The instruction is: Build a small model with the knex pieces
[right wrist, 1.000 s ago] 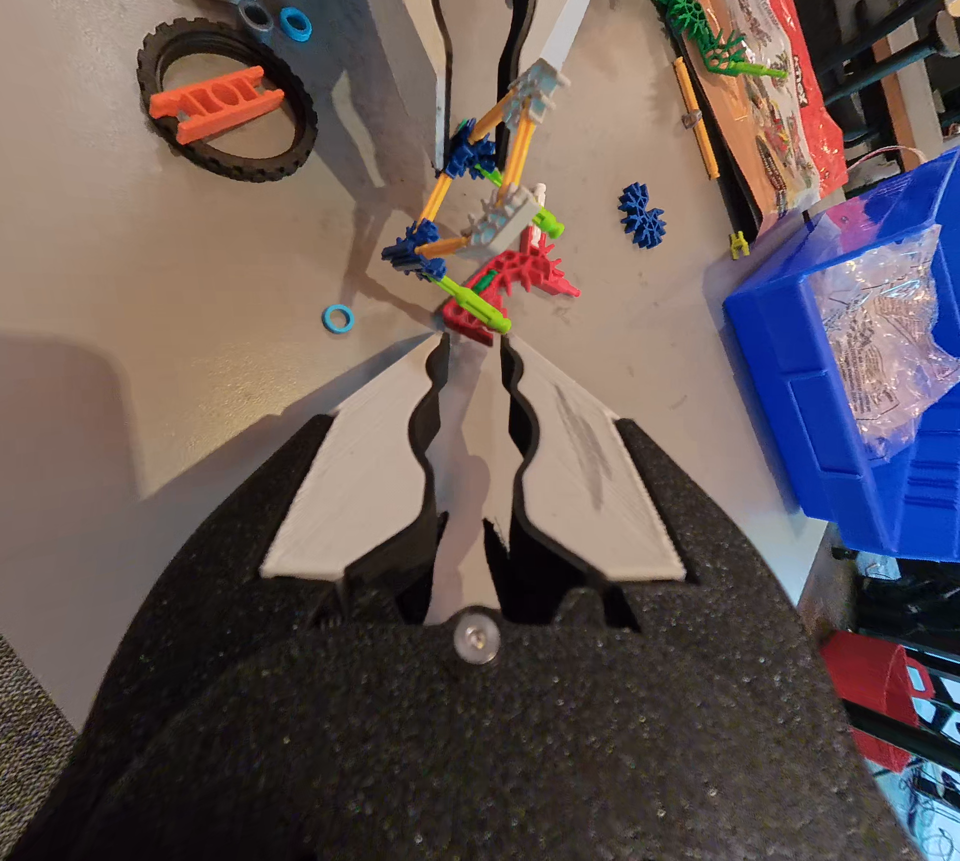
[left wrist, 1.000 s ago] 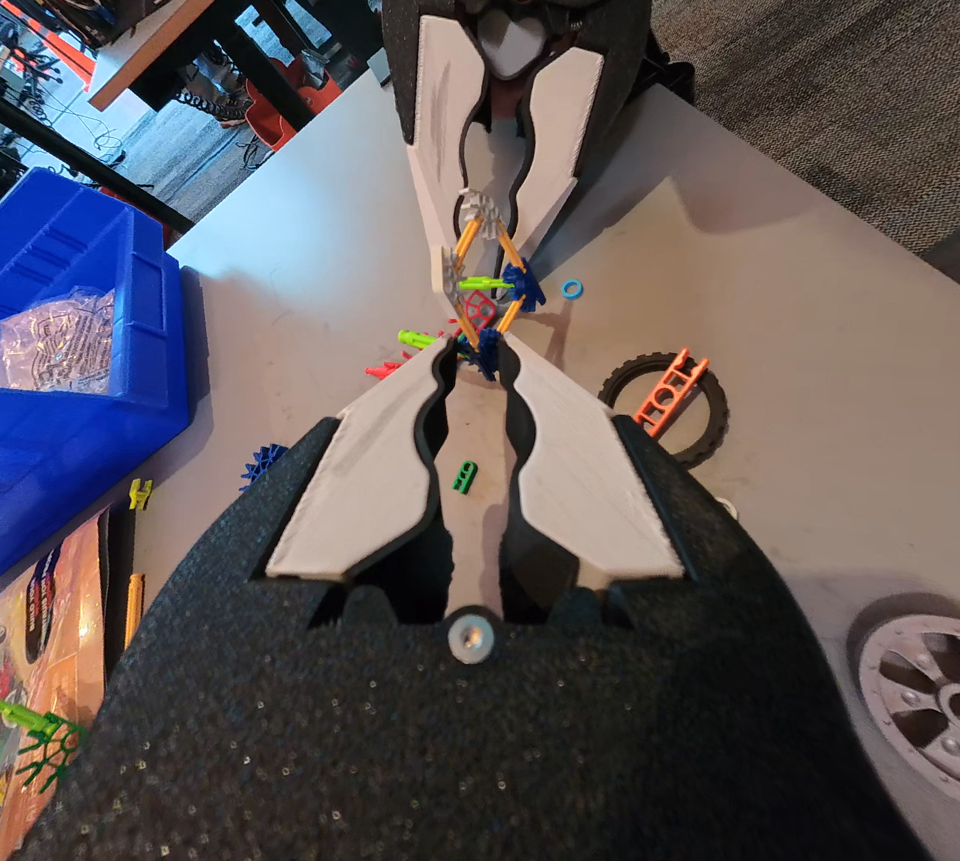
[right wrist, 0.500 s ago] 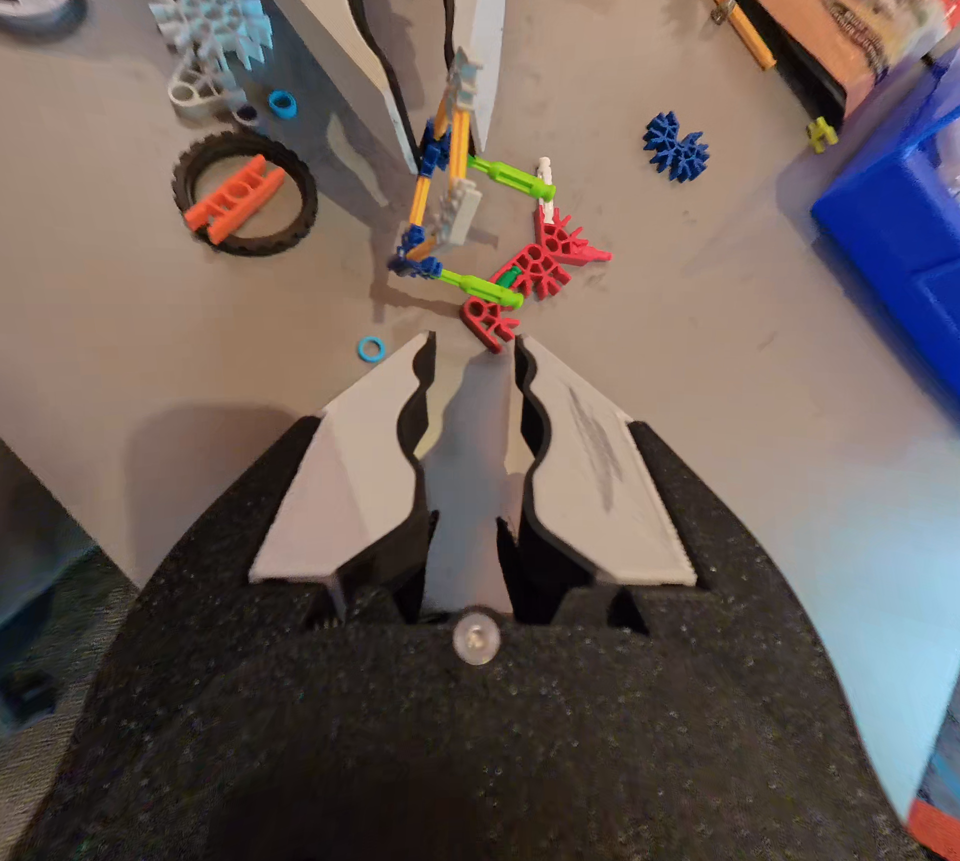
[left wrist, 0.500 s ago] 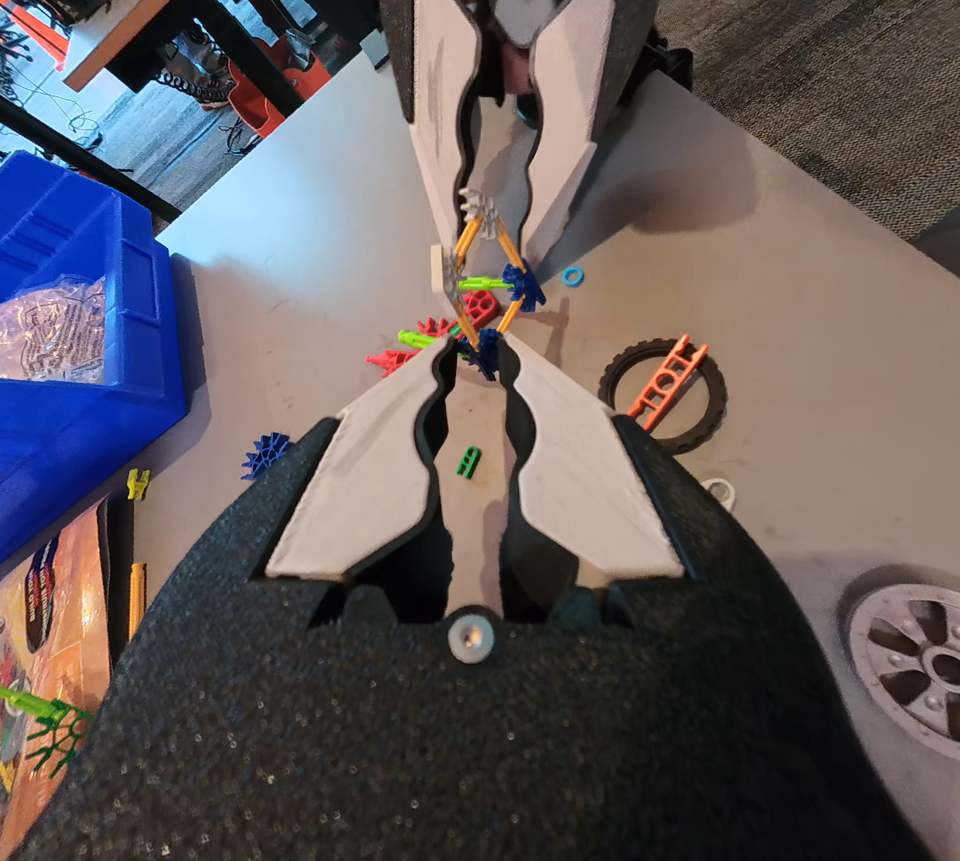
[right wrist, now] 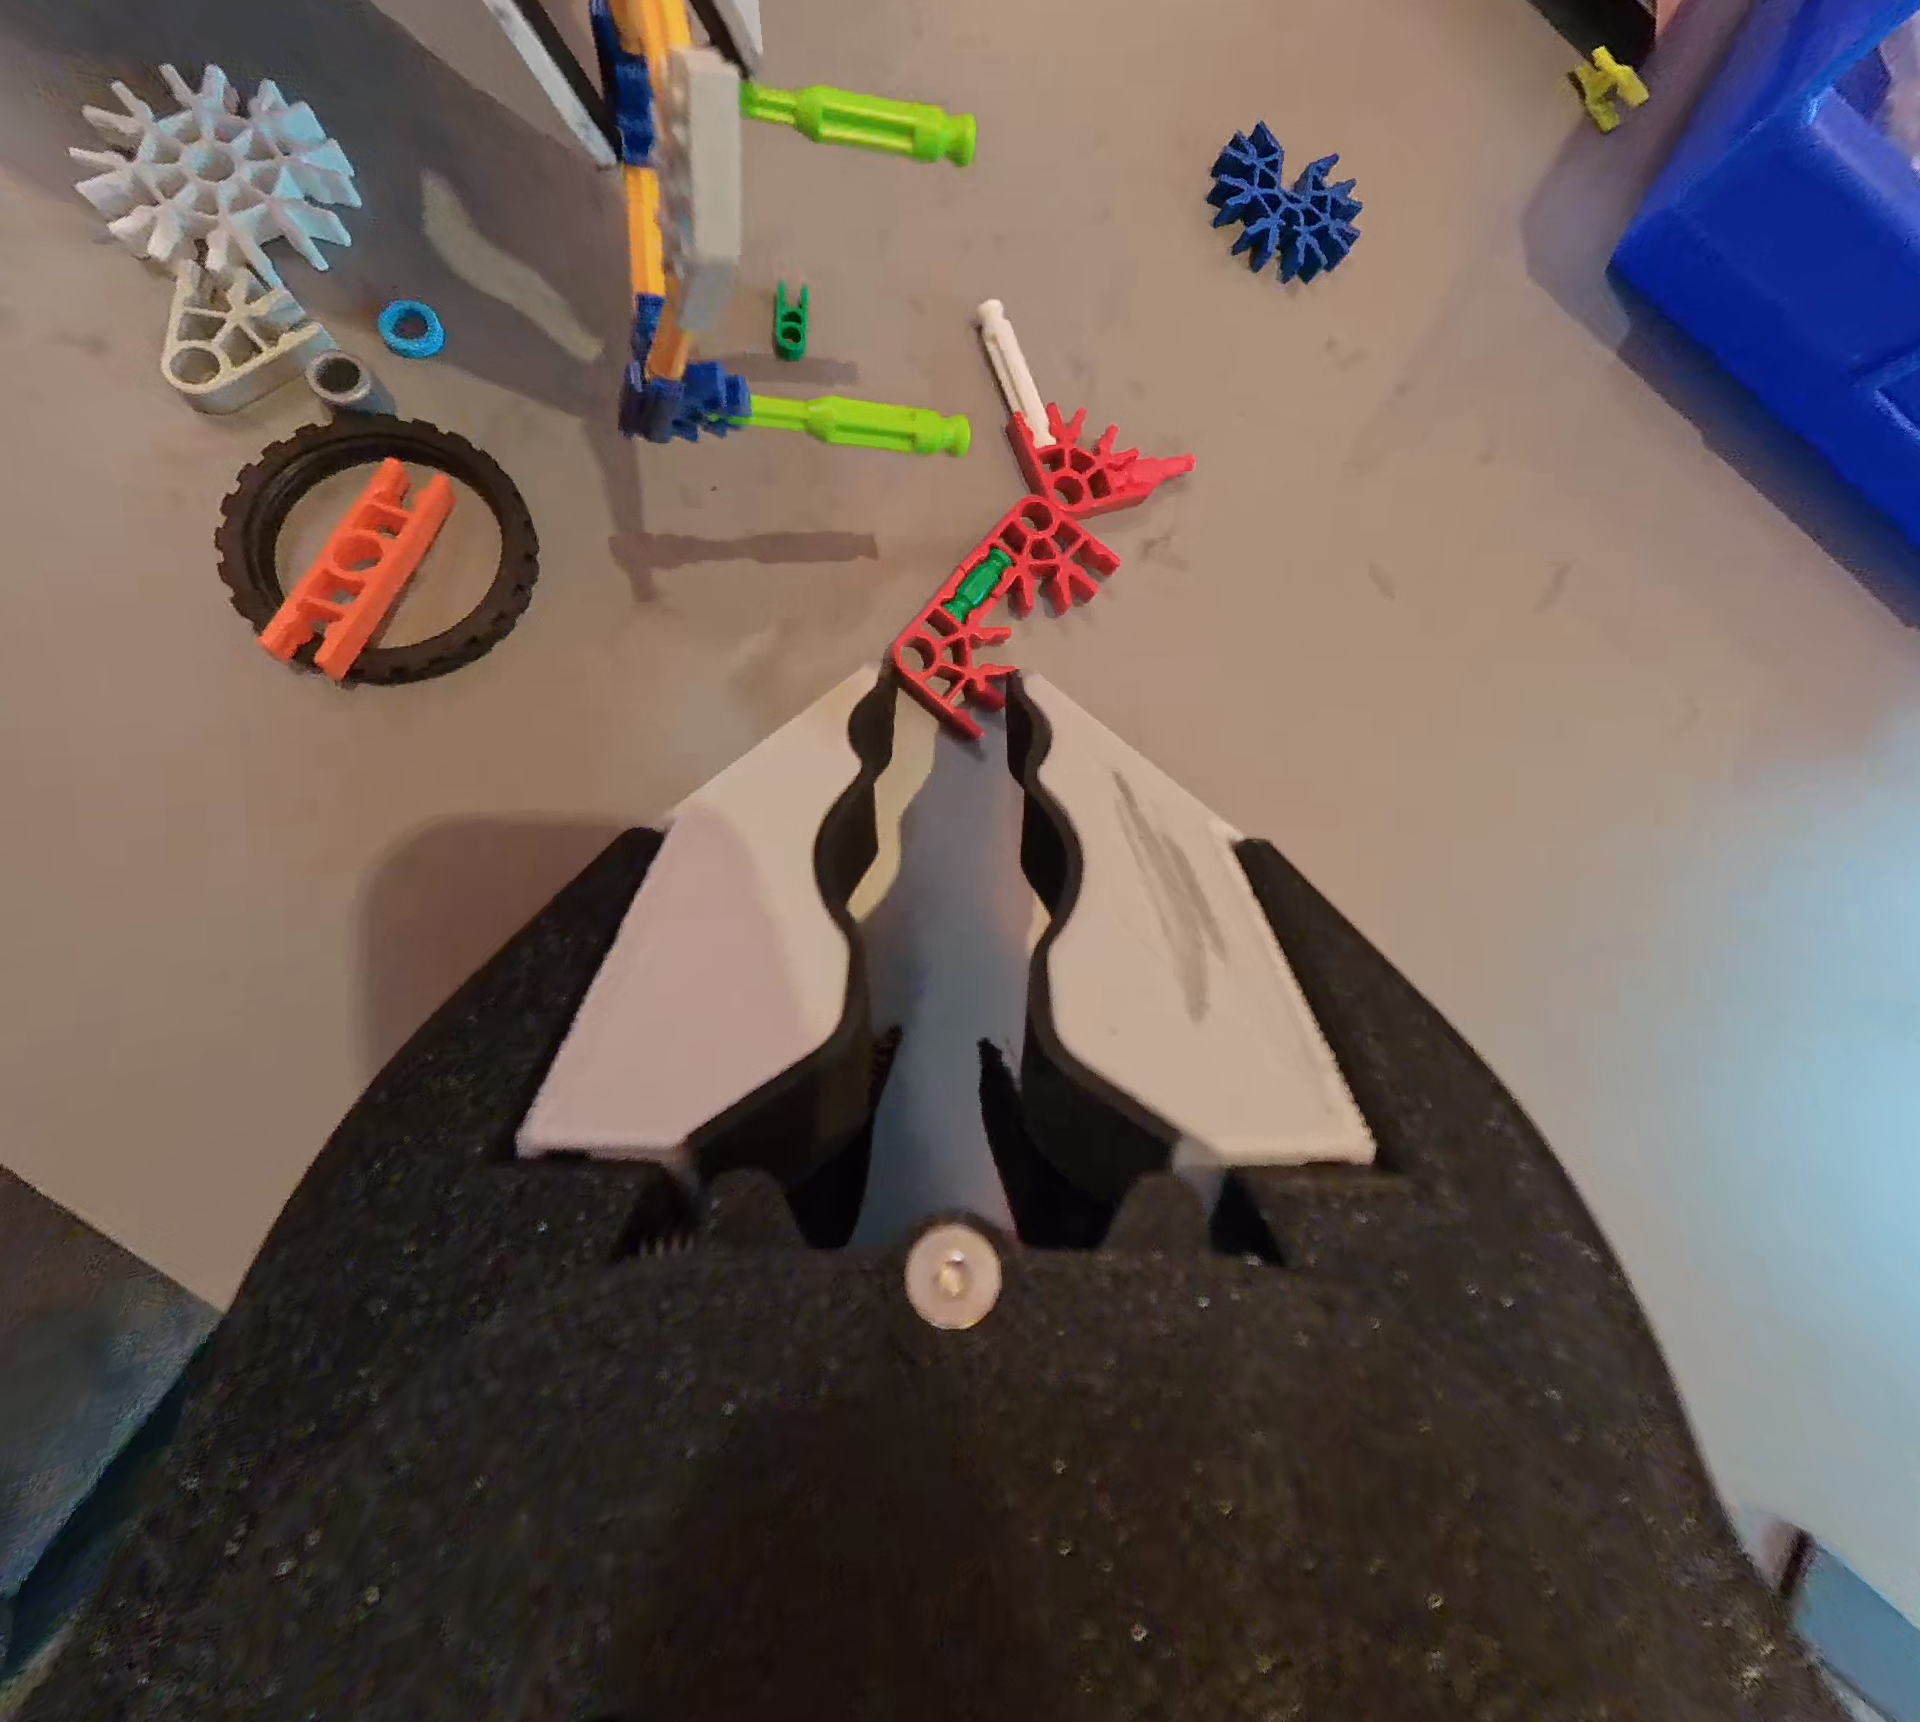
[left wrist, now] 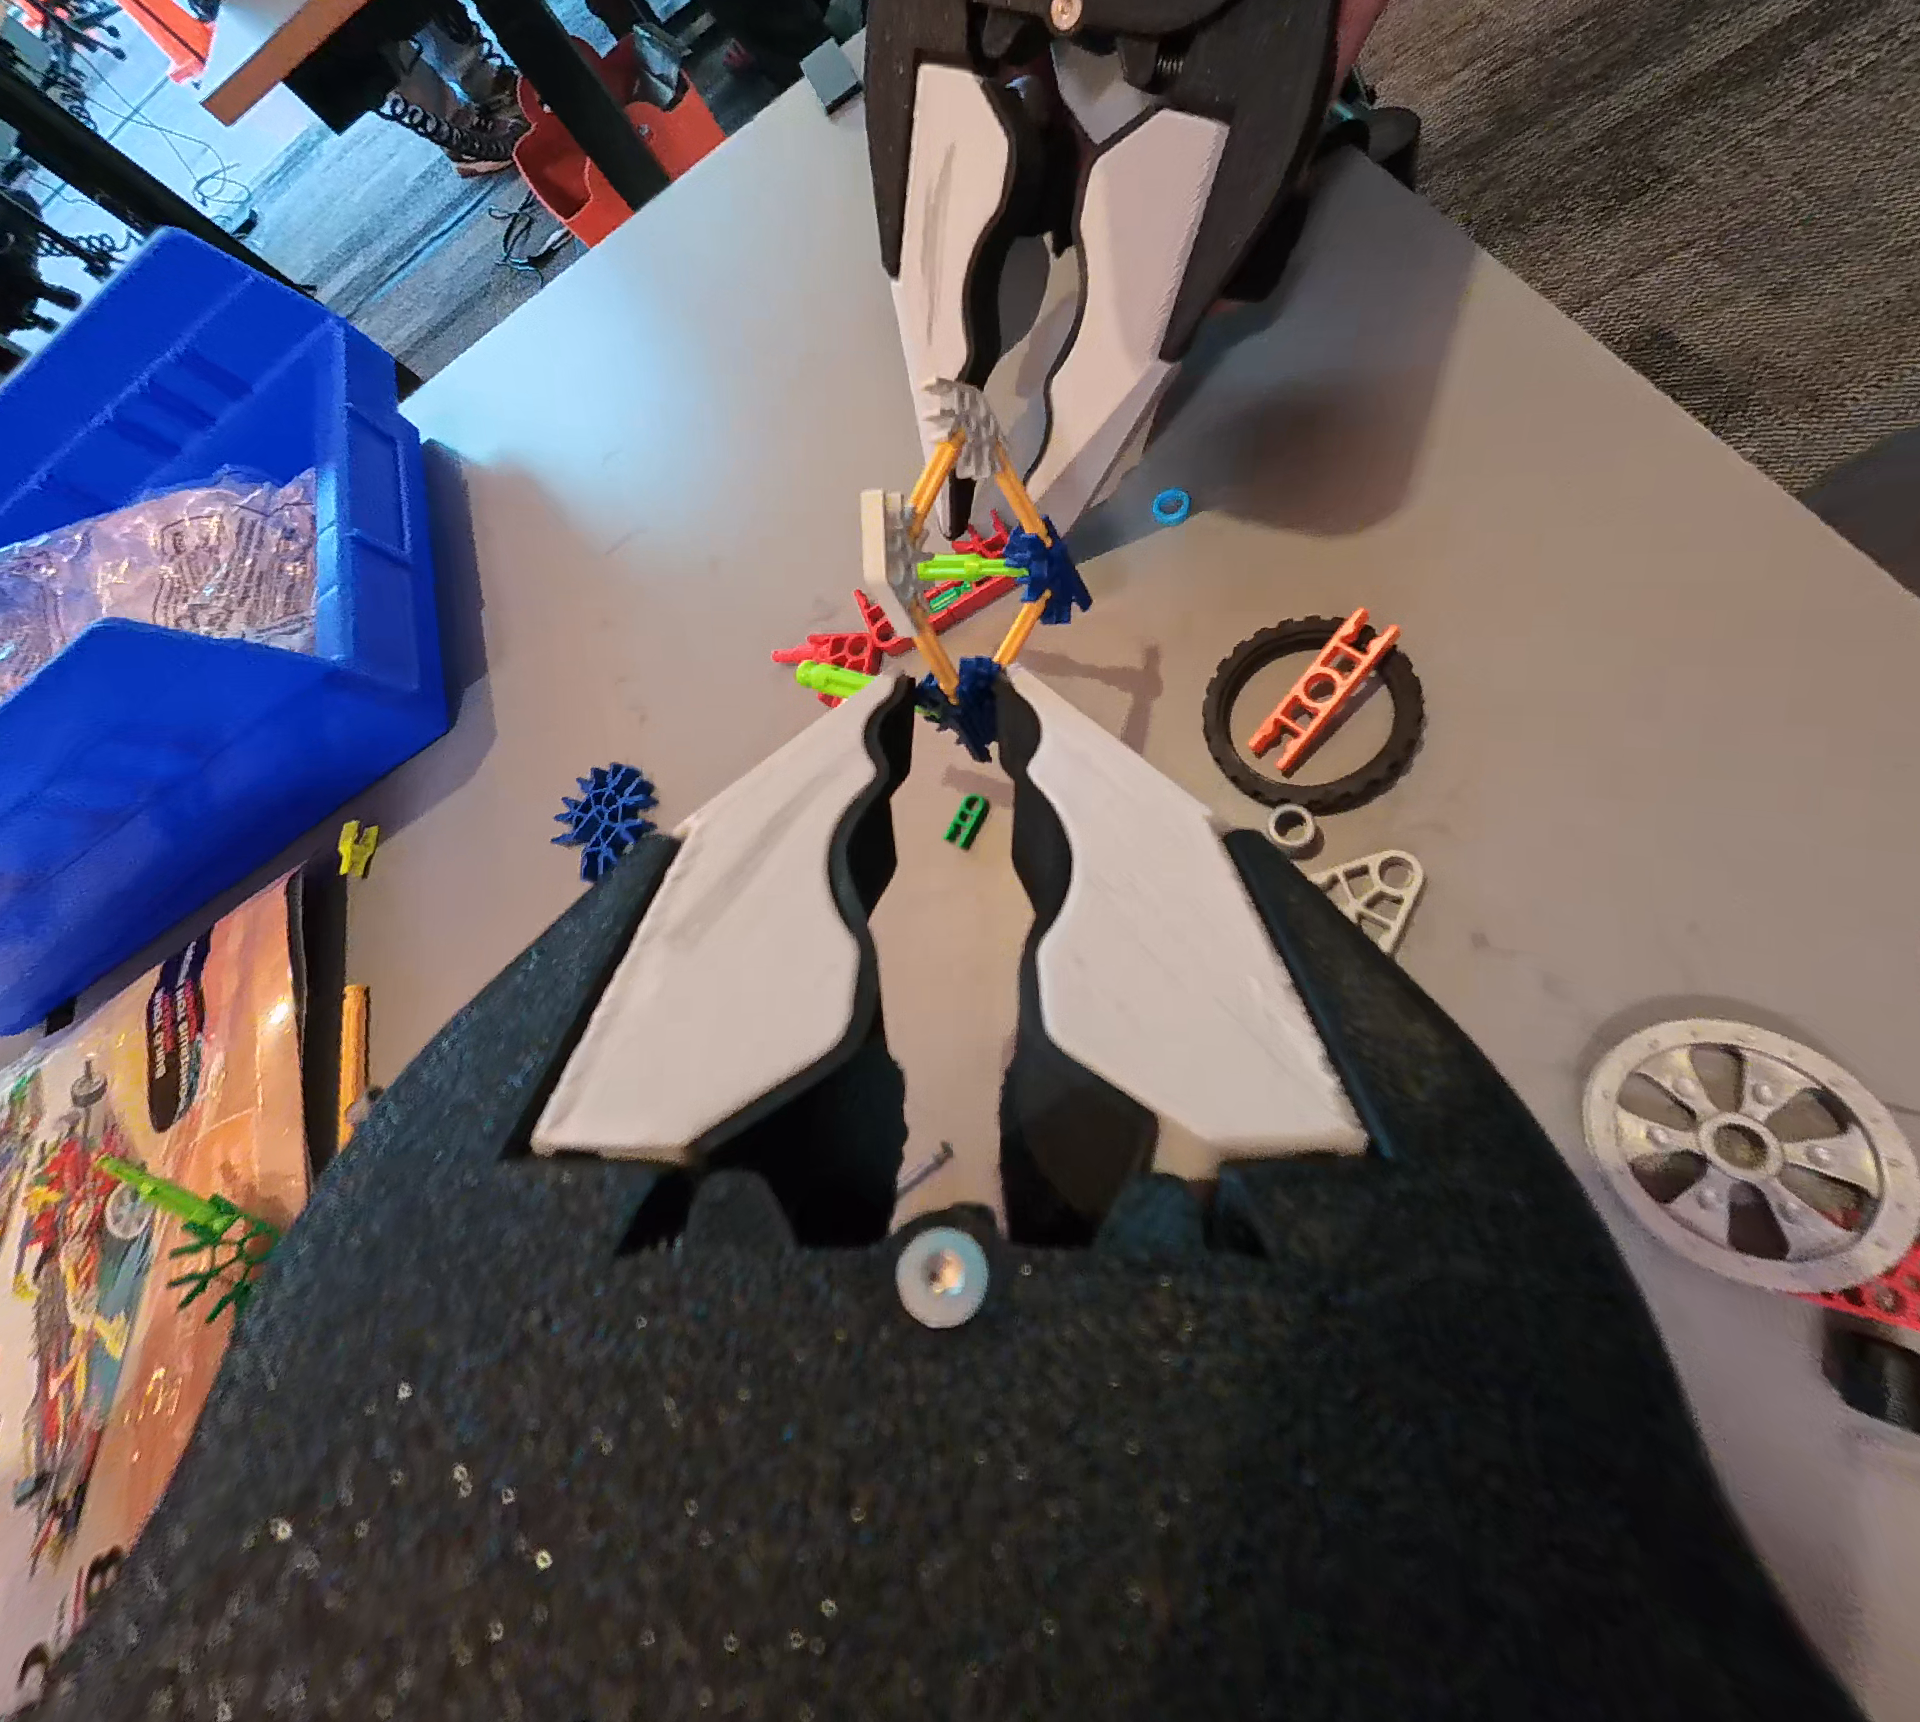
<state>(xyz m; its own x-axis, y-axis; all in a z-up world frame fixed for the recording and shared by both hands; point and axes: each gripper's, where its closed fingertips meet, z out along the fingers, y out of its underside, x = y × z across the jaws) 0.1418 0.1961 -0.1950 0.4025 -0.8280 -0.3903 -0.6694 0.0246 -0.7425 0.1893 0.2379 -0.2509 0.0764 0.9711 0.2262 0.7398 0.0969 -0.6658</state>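
My left gripper [left wrist: 956, 701] is shut on a blue connector [left wrist: 971, 696] at one corner of a small diamond frame of yellow rods [left wrist: 1023, 628]. It holds the frame upright above the grey table [left wrist: 1507, 737]. The frame also carries a grey connector [left wrist: 966, 425], a white block [right wrist: 712, 186] and green rods [right wrist: 852, 425]. My right gripper [right wrist: 948, 690] faces it and is open. Its tips stand on either side of the near end of a chain of red connectors [right wrist: 1039, 550] that lies on the table. In the left wrist view the right gripper [left wrist: 1013, 514] is just behind the frame.
A blue bin [left wrist: 208, 685] with a plastic bag stands at the left. A black tyre [left wrist: 1216, 716] holding an orange piece [left wrist: 1325, 685], a silver wheel hub [left wrist: 1756, 1153], a loose blue connector [right wrist: 1283, 202], a white connector [right wrist: 213, 166] and small rings lie around. The table edge runs behind the right gripper. There is about 9 cm between the tips of the two grippers.
My right gripper opened, drew back from the frame and came down close over the red connectors. My left gripper kept its hold on the frame.
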